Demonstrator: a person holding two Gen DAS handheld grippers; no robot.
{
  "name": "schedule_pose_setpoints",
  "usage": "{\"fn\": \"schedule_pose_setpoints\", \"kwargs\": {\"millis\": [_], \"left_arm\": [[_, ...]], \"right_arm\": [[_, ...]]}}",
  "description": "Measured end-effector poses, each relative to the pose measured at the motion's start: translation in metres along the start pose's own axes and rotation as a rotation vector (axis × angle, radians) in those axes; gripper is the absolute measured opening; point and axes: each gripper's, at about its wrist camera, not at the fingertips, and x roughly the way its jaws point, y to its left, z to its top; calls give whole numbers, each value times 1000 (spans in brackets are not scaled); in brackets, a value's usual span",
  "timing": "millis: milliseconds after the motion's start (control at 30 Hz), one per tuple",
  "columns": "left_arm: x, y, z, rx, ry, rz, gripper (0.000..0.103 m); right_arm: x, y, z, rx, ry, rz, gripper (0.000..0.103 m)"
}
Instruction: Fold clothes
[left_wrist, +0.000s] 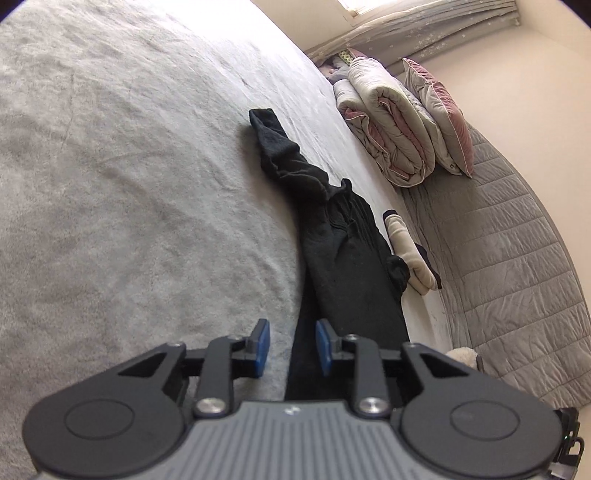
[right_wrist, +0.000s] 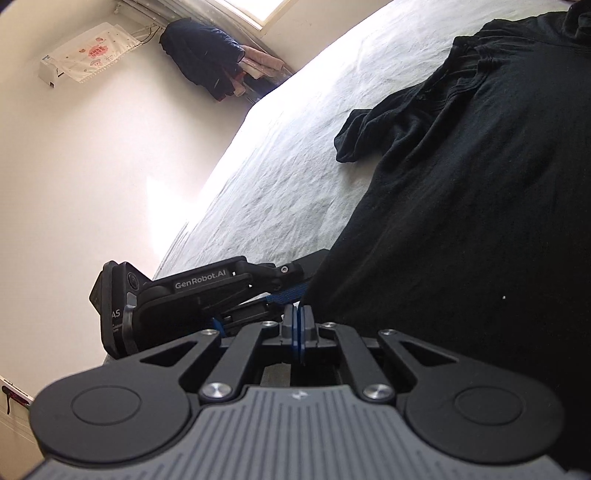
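The black garment (left_wrist: 343, 236) lies on the bed (left_wrist: 129, 184) as a long narrow strip. Its long axis runs straight away from the left gripper (left_wrist: 291, 349), from the near hem under the jaws out to the far sleeve end near the bedding pile (left_wrist: 388, 122). The left jaws stand apart, and the near edge of the cloth lies between and beneath the blue pads (left_wrist: 262, 347) without being pinched.

In the right wrist view the same garment (right_wrist: 461, 206) fills the right half, rising up and away from the right gripper (right_wrist: 297, 332). Those jaws are together. The hem sits right at their tips, but whether any cloth is caught between the pads cannot be told. The left gripper (right_wrist: 280, 288) lies just to the left of it, its tips at the same near hem.

Both grippers are thus at the near short end, side by side. The far end lies well apart from both, so the fold most likely runs along the strip, near end carried toward far.

A folded cream item (left_wrist: 410, 254) lies just right of the garment.
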Motion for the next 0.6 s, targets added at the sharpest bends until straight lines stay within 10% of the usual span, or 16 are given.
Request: {"fn": "schedule_pose_setpoints", "kwargs": {"millis": [600], "left_arm": [[7,-18,-10,197,172,23,28]], "right_arm": [[-29,-13,-11,-93,-13,-180,14]]}}
